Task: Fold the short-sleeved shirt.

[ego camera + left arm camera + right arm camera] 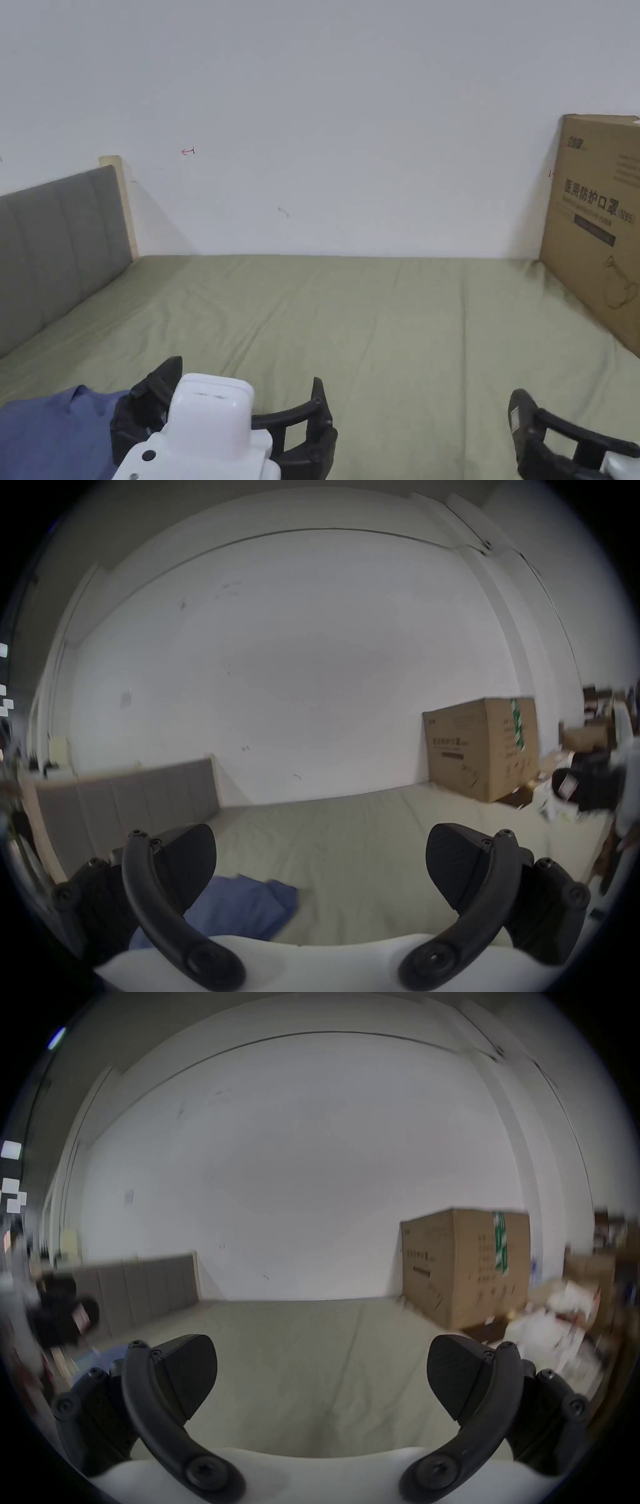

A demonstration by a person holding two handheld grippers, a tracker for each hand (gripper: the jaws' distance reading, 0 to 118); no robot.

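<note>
Head view: a bed (375, 312) under an olive sheet is seen against a white wall (350, 112), with a grey headboard (56, 250) at the left and a cardboard box (600, 225) at the right. The shirt (50, 437), blue, is laid crumpled on the sheet at the near left corner. The left gripper (240, 390) is held low beside the shirt, its jaws spread wide with nothing between them; whether it touches the cloth cannot be told. The right gripper (562, 412) is cut by the lower right edge, well apart from the shirt.

Left gripper view: the jaws are seen wide apart, and the shirt (242, 909) is lying just past the left jaw.

Right gripper view: the right gripper (322, 1373) is held over bare sheet, jaws wide apart and empty. A blurred blue patch, probably the shirt (100, 1359), is seen at the left.
</note>
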